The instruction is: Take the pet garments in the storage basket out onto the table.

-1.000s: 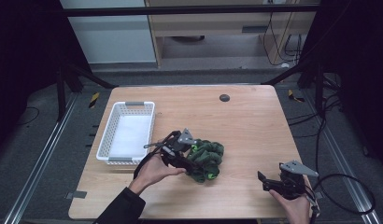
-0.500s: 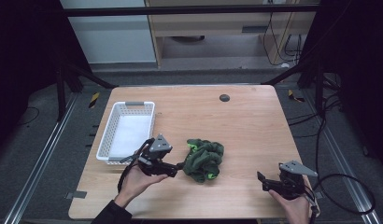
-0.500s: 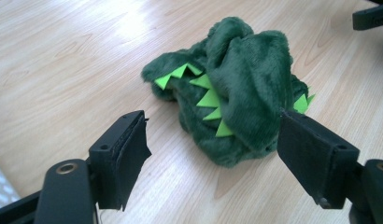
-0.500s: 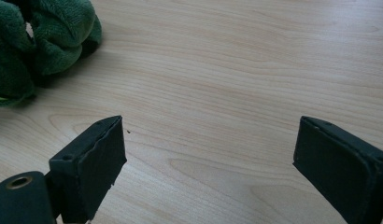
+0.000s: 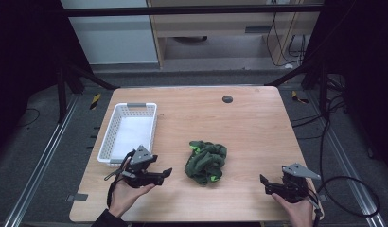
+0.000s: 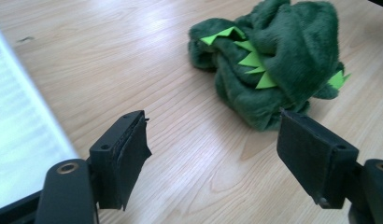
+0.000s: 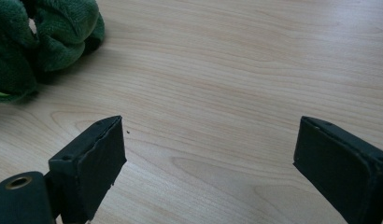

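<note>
A crumpled dark green plush cloth with bright green spikes (image 5: 206,161) lies on the wooden table (image 5: 249,123) near its front middle. My left gripper (image 5: 164,173) is a short way left of it, open, nothing between the jaws; in the left gripper view the cloth (image 6: 273,60) lies ahead and to the right of the gripper (image 6: 213,154). My right gripper (image 5: 264,183) rests near the table's front right corner, open and empty. In the right gripper view the cloth (image 7: 45,37) sits far up at the left, beyond the gripper (image 7: 208,158).
A white plastic basket (image 5: 112,140) stands at the table's left, just behind my left hand; its edge (image 6: 21,135) shows in the left gripper view. A small dark round spot (image 5: 227,99) marks the table's far side. Dark floor and rails surround the table.
My left gripper has drawn back leftward and toward the table's front, away from the green cloth, which stays on the table. The right gripper has not moved.
</note>
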### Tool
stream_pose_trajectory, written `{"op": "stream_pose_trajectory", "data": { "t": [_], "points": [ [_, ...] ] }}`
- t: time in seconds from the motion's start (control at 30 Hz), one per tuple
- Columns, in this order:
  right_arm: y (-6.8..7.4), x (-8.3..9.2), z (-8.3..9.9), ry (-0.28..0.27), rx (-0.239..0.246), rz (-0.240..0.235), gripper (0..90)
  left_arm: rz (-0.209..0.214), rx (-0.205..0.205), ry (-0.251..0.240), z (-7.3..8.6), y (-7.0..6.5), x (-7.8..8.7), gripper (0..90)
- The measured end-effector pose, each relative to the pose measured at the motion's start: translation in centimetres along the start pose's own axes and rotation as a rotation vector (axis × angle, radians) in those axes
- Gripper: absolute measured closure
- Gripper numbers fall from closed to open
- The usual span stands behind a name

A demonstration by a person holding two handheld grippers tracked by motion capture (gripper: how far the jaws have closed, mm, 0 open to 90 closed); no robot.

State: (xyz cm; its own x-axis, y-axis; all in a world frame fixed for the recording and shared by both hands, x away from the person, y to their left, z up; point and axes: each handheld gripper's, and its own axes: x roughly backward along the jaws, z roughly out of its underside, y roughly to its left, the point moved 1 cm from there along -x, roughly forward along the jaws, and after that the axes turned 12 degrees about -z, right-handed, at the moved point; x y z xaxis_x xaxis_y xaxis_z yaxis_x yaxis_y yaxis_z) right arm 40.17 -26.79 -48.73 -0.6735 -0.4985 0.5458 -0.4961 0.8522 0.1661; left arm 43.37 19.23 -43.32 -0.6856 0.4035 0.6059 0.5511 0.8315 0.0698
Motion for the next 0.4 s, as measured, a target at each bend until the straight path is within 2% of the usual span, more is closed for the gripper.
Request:
{"op": "stream_pose_trajectory", "data": {
  "t": [0.23, 0.27, 0.4],
  "points": [
    [0.0, 0.1, 0.2, 0.004, 0.003, 0.006, 8.7, -0.052, 0.044, -0.012, 2.5, 1.0, 0.8, 24.0],
    [0.0, 0.0, 0.2, 0.006, 0.009, 0.009, 8.6, -0.059, 0.06, -0.012, 3.2, 1.3, 1.0, 24.0],
    [-0.1, -0.1, 0.3, 0.008, 0.025, 0.016, 8.4, -0.077, 0.052, -0.011, 3.9, 1.6, 1.3, 23.7]
  ]
}}
